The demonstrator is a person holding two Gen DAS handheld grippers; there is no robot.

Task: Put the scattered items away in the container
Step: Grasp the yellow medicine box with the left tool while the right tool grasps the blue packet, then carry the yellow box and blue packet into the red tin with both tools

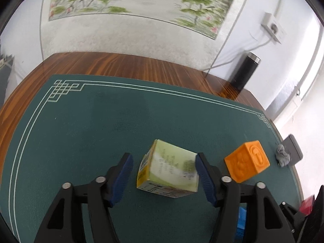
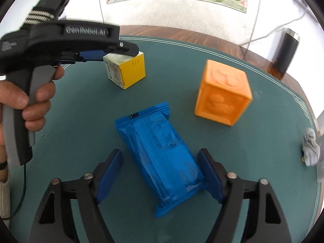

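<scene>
the blue packet (image 2: 162,158) lies slantwise between the right gripper (image 2: 162,174)'s parted jaws, unpinched; the left gripper (image 1: 164,176) straddles the small carton (image 1: 168,170), released.

The left gripper (image 2: 129,53) carries the raised lettering "GenRobot.AI" on its black body. Print on the small box (image 2: 126,70) and blue packet (image 2: 162,156) is too blurred to read.

blurred carton print (image 1: 172,167), grey lump (image 2: 310,149) unclear
</scene>
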